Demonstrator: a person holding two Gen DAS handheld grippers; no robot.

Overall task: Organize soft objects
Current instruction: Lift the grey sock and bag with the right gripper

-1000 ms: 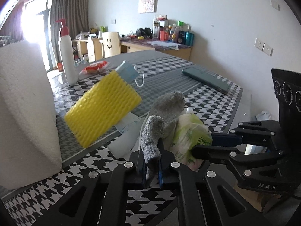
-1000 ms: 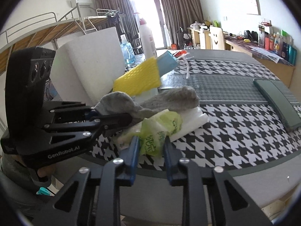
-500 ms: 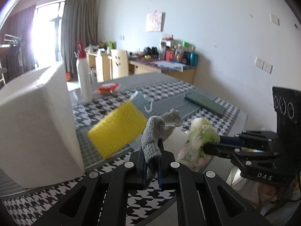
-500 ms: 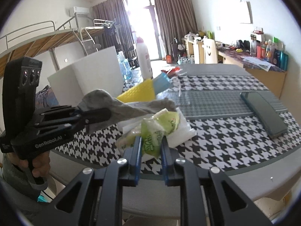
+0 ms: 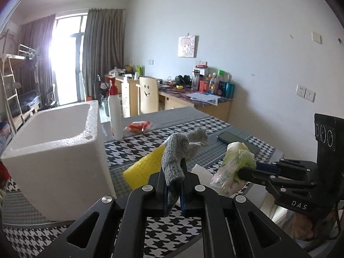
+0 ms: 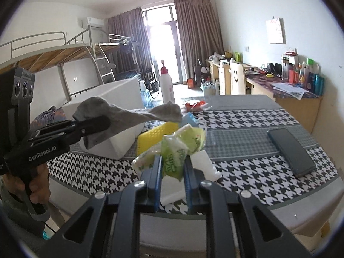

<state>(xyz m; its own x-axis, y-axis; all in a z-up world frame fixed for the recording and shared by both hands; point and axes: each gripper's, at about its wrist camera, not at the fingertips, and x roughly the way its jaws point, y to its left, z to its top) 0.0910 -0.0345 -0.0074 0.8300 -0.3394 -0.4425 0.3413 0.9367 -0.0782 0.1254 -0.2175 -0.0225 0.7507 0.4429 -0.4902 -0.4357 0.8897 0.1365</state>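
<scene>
My left gripper (image 5: 173,190) was clamped nearly shut on a grey sock (image 5: 178,152), which rose from the lower centre of its frame and flopped over towards the right. My right gripper (image 6: 172,172) had its blue pads pressed on a green tissue pack (image 6: 178,148), jaws only narrowly apart, at the lower centre of its own frame; the pack (image 5: 233,165) also showed at right in the left view. Both soft things hung above the houndstooth table (image 6: 247,172). A white foam box (image 5: 53,150) stood at left, open on top. A yellow sponge (image 5: 144,169) lay behind the sock, and a dark case (image 6: 290,150) at right.
</scene>
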